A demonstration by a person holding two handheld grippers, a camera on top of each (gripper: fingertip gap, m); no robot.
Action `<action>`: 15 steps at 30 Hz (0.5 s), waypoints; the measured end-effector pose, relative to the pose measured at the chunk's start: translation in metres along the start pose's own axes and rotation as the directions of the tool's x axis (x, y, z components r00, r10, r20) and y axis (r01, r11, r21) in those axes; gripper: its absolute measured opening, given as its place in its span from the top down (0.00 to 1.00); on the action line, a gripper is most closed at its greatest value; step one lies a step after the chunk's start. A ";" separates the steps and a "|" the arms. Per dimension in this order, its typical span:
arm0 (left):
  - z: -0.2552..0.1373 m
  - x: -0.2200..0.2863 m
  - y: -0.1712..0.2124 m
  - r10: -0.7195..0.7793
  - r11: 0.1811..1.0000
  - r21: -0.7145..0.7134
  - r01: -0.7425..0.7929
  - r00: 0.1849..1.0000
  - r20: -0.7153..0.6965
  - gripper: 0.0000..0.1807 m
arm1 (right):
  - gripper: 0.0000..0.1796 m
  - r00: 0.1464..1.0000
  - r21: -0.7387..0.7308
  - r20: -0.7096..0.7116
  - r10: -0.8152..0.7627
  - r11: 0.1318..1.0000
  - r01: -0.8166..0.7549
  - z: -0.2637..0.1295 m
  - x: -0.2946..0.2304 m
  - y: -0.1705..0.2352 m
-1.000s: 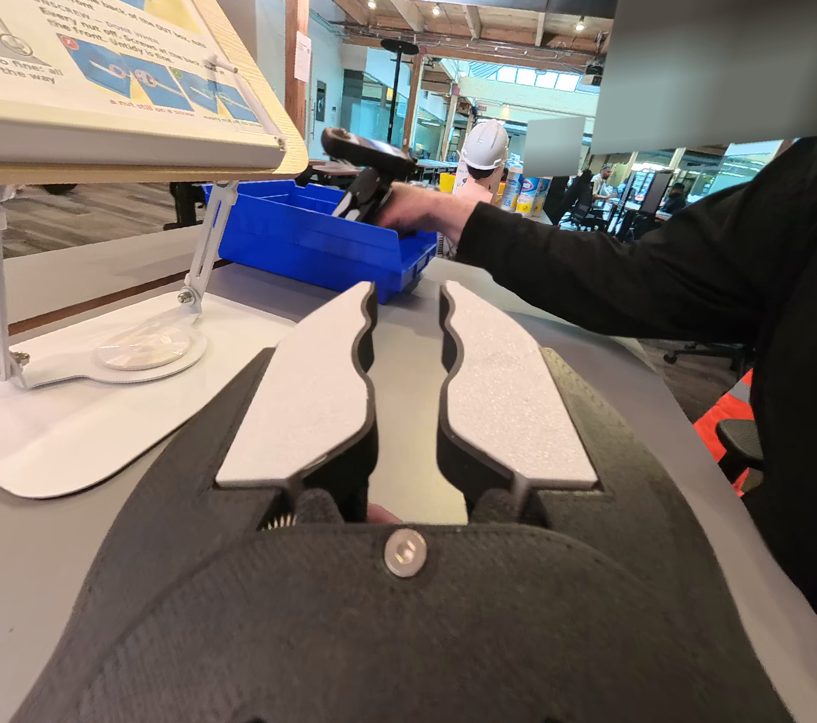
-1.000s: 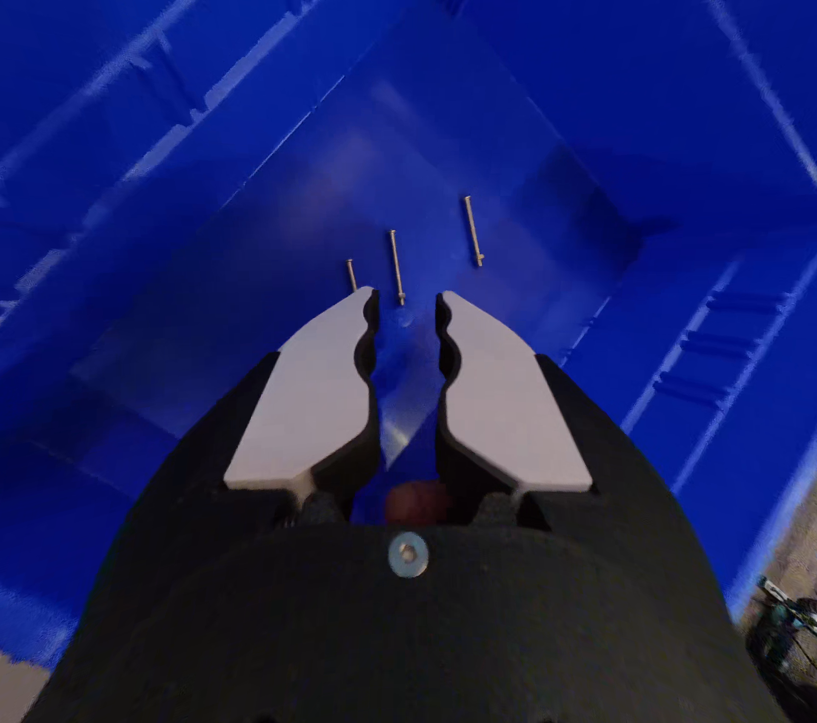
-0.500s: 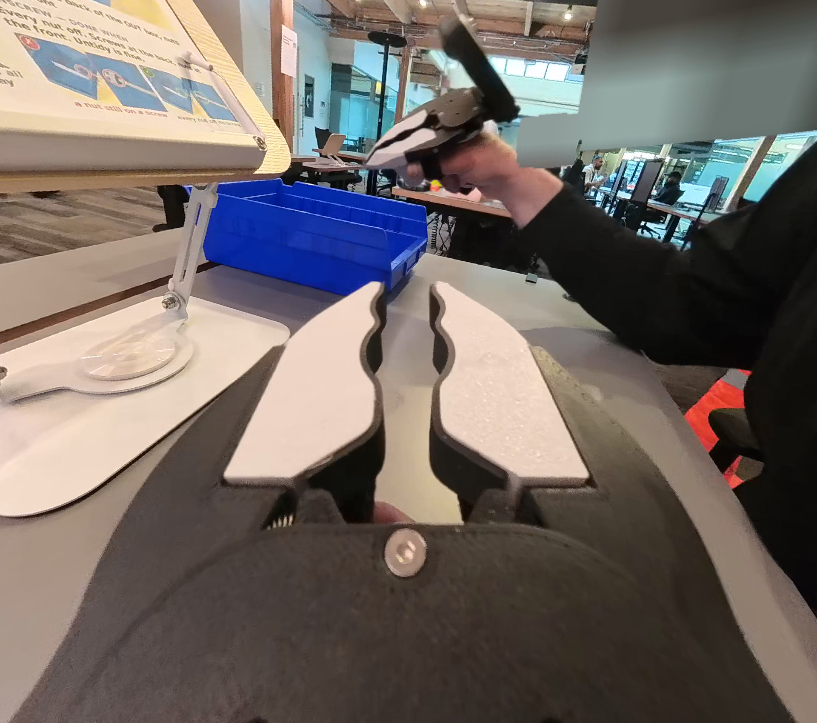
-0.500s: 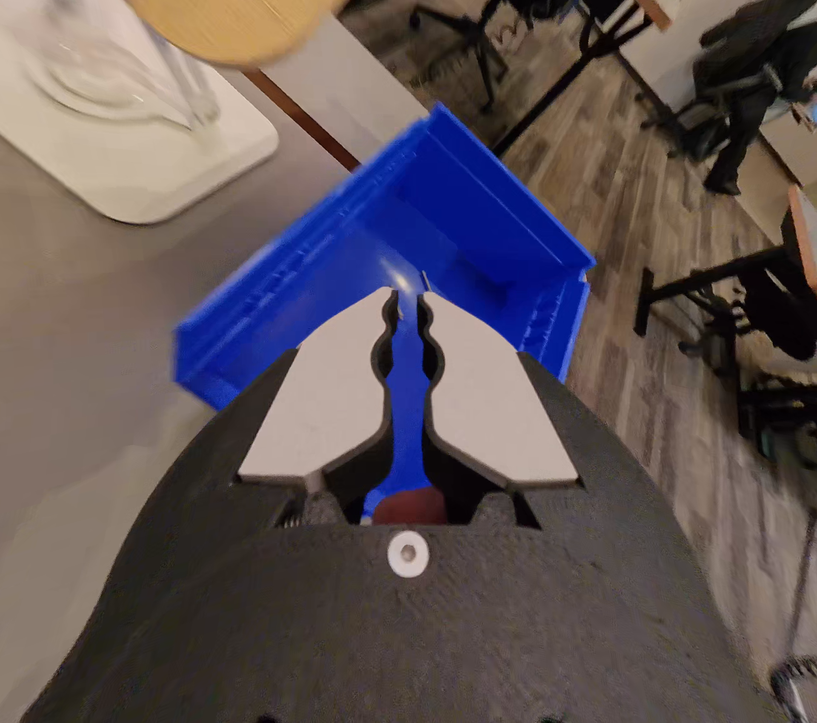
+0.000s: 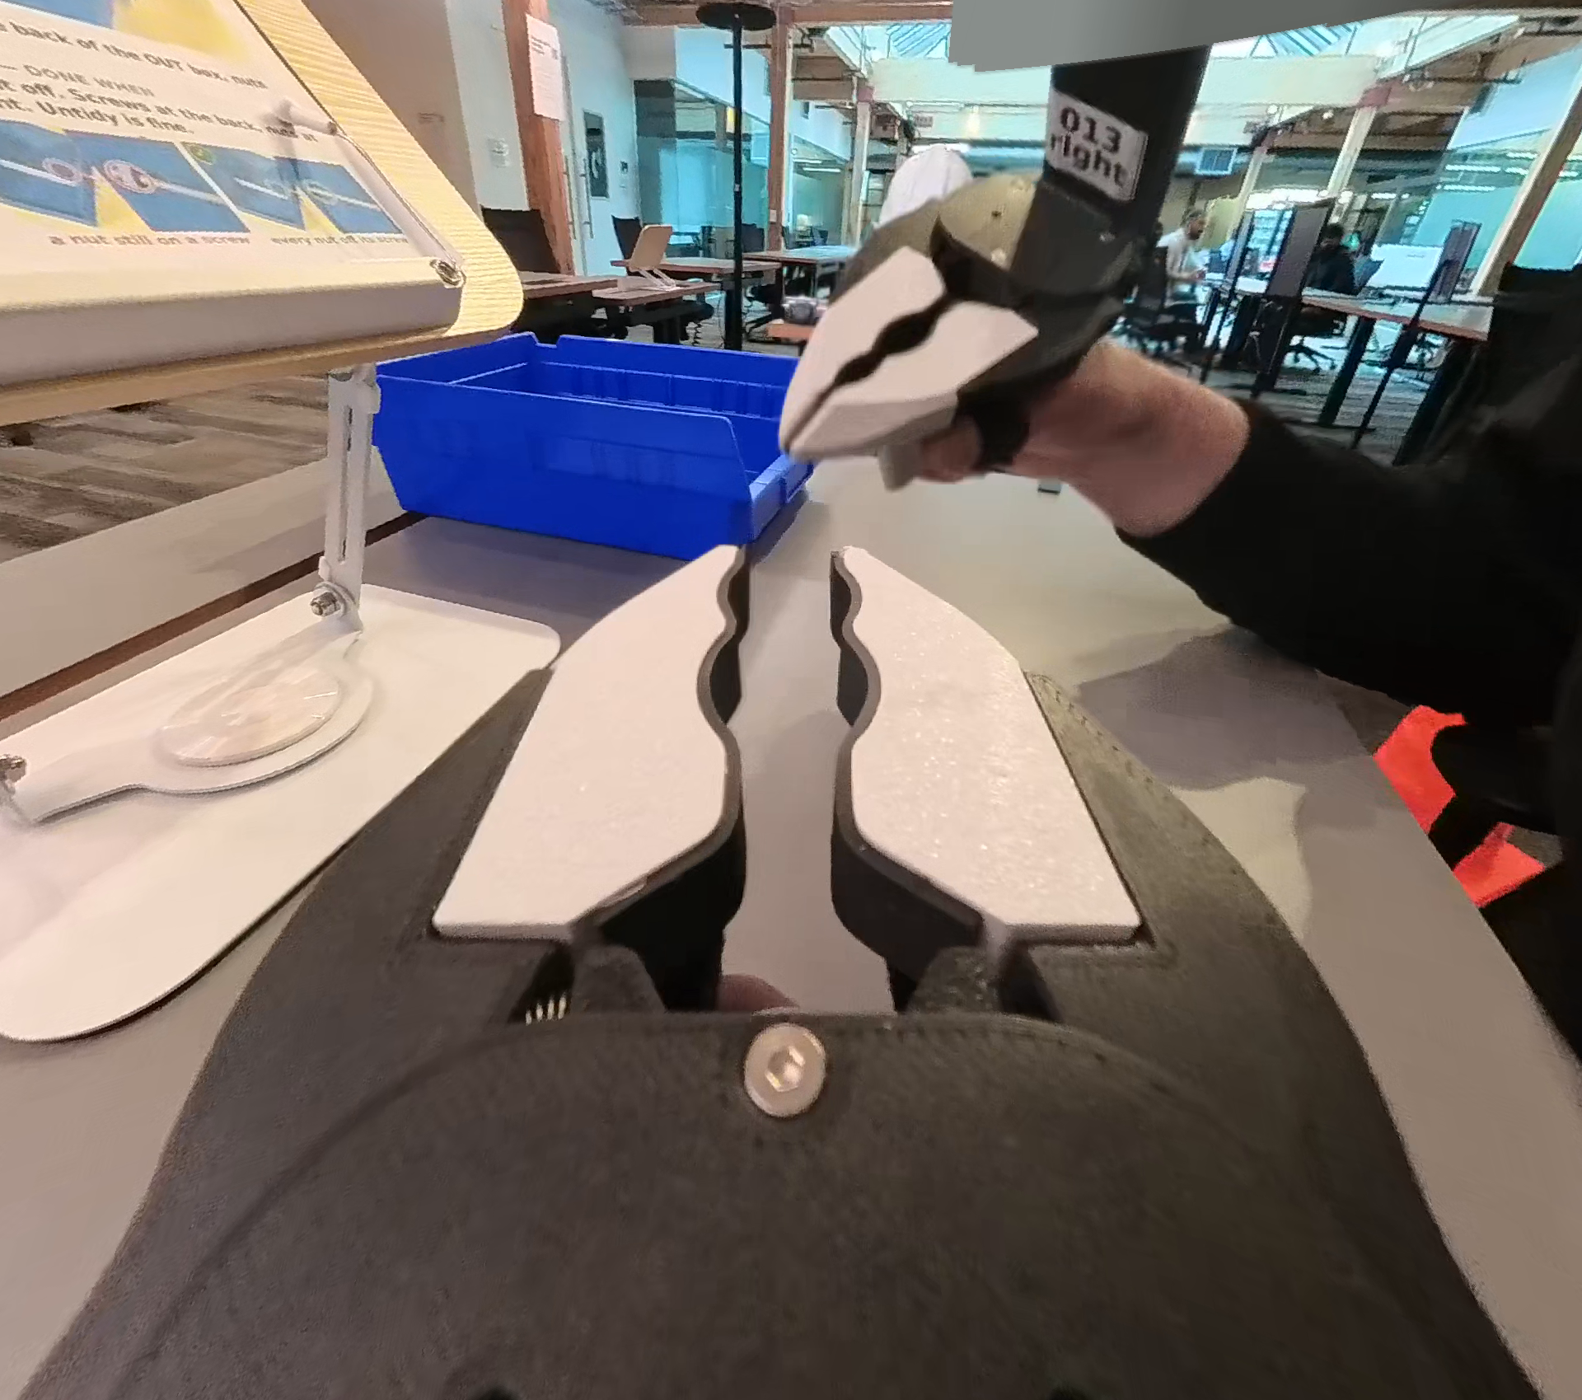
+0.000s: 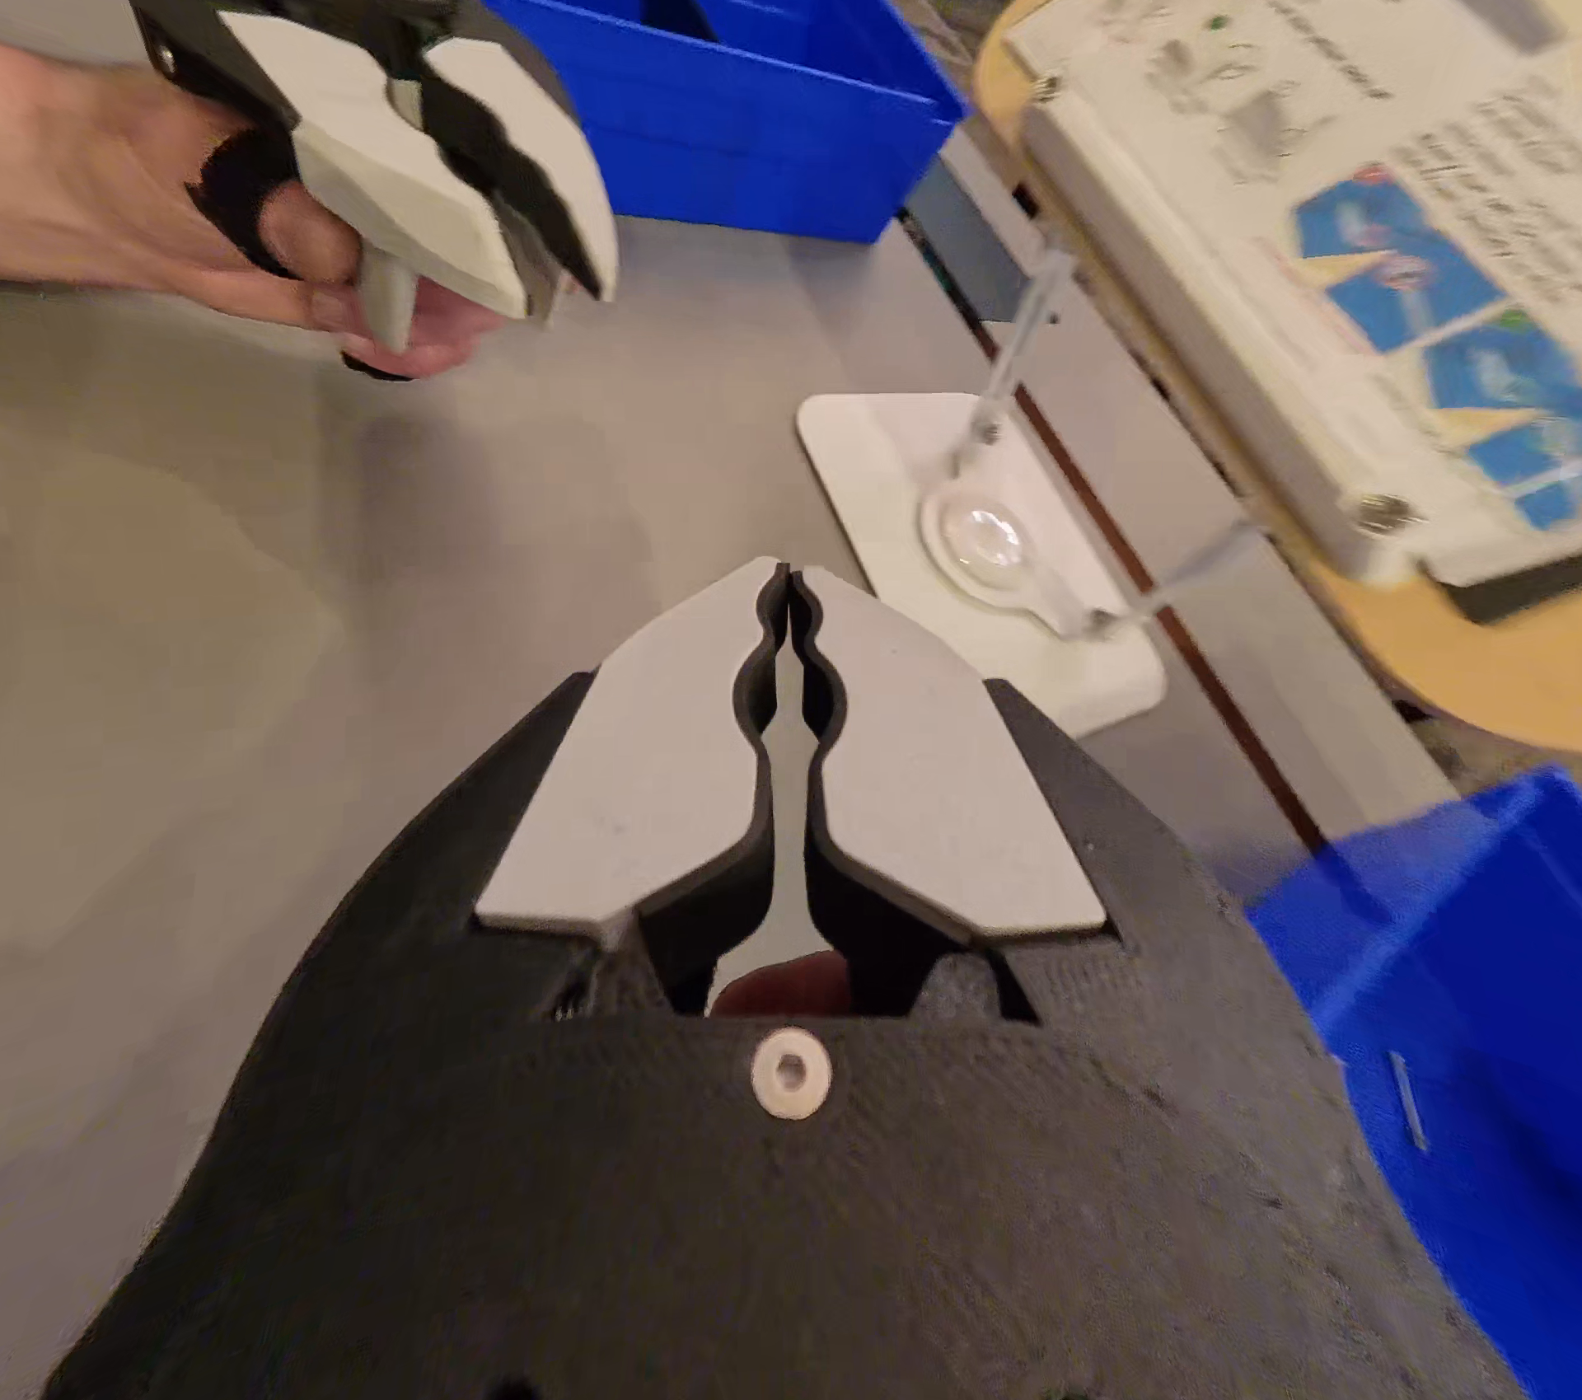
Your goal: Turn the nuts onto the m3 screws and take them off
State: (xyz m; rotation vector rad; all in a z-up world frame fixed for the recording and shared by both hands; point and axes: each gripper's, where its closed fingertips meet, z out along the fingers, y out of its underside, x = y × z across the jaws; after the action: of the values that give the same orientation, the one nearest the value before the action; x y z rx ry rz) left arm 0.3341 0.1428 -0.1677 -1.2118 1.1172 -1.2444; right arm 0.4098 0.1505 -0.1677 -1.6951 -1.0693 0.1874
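Left gripper (image 5: 789,558) hovers low over the grey table (image 5: 984,588), fingers parted, nothing between them. Right gripper (image 6: 786,575) is in the air above the table with its tips squeezed together. I see no screw or nut in the pinch from either camera, so I cannot confirm it carries one. I cannot make out any nuts or screws for certain. My judgement is that they lie in the divided blue bin (image 5: 599,443) at the far side of the table. A thin pale sliver (image 6: 1404,1111) shows in a second blue bin (image 6: 1455,1016) near the right gripper, possibly a screw, too blurred to say. Handling note, as judgement: M3 hardware is light, rigid and smooth, apt to roll or flick out of flat pads. I would take a screw by the shank near the head and a nut across its flats, right at the fingertips, with a firm squeeze. View comparison: the left wrist view shows the right gripper side-on with the hand (image 5: 1113,434) that holds it, but only the outer wall of the far bin. The right wrist view looks down on that bin's divider, shows the second bin, and faces the instruction board (image 6: 1327,203) on its white stand (image 6: 899,468).
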 end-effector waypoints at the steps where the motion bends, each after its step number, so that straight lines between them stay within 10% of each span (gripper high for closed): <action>1: -0.001 -0.002 0.001 0.006 1.000 -0.005 -0.006 1.000 0.012 0.90 | 1.00 1.000 -0.003 0.006 -0.003 1.000 0.003 0.010 -0.005 0.002; 15: -0.055 -0.038 -0.016 0.231 0.966 -0.170 -0.196 0.948 0.219 0.88 | 1.00 0.995 0.005 0.103 0.003 1.000 -0.003 0.062 -0.040 0.027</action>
State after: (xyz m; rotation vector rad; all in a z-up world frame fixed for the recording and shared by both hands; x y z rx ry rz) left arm 0.2767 0.1798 -0.1567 -1.2735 1.1419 -0.8407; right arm 0.3649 0.1632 -0.2309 -1.6979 -1.1416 0.2816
